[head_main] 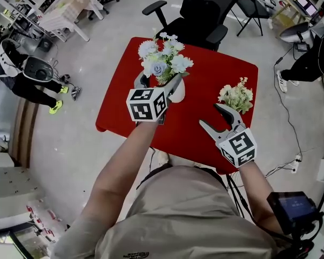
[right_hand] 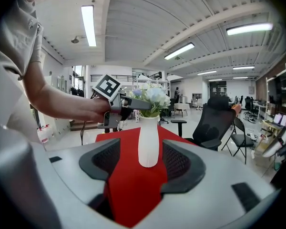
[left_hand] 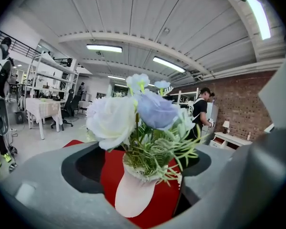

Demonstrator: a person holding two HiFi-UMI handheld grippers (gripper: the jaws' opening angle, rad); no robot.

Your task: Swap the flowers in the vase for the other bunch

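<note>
Left gripper (left_hand: 138, 175) fills the foreground, its jaws spread wide on either side of the white vase (left_hand: 133, 194) on the red table (head_main: 216, 80), pressing on nothing. The white and blue flowers (left_hand: 133, 113) in it look light and soft, and the bunched stems just above the rim seem the best hold. The right gripper (head_main: 210, 116) hovers half open and empty near the other bunch (head_main: 237, 96).

Left tool (head_main: 158, 81), right tool (head_main: 210, 115): jaws apart
</note>
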